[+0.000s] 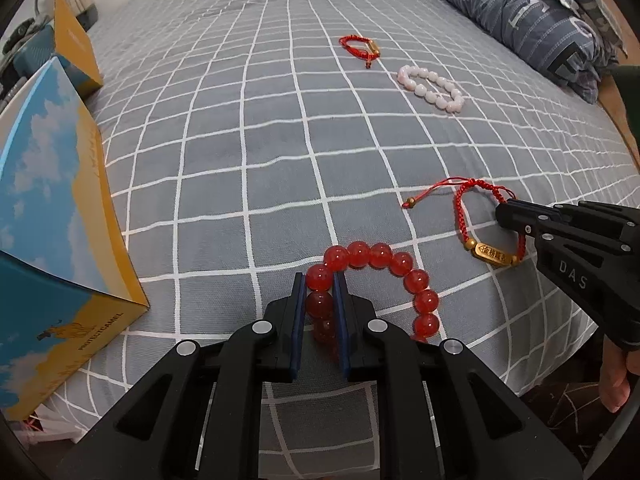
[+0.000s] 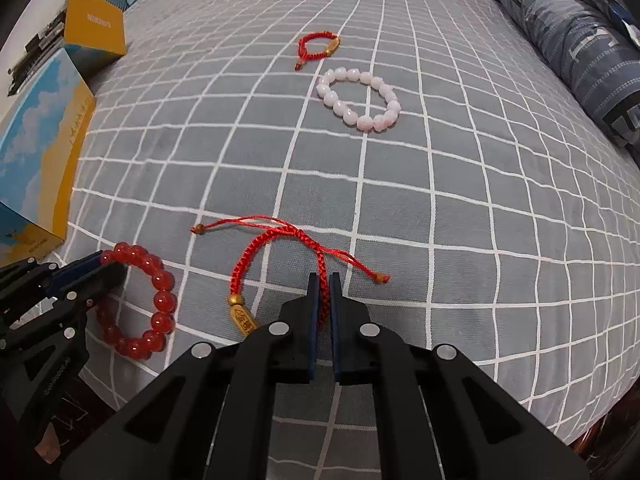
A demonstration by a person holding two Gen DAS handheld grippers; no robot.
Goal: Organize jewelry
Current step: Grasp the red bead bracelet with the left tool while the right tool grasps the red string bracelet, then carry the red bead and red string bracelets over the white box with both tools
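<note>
A bed (image 1: 248, 152) covered by a grey sheet with white grid lines carries 4 bracelets. The red bead bracelet (image 1: 384, 280) is gripped at its near-left edge by the closed jaws of the left gripper (image 1: 320, 280). Just to its right, the red cord bracelet (image 2: 280, 256) with a gold charm is pinched by the right gripper (image 2: 325, 280), jaws closed on the braid. A white bead bracelet (image 2: 360, 98) and a small red cord bracelet (image 2: 318, 46) lie farther back. Blue-and-yellow boxes (image 1: 56, 216) are seen at the left edge

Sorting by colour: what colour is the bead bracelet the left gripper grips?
Red, translucent beads; clearest in the left wrist view.
</note>
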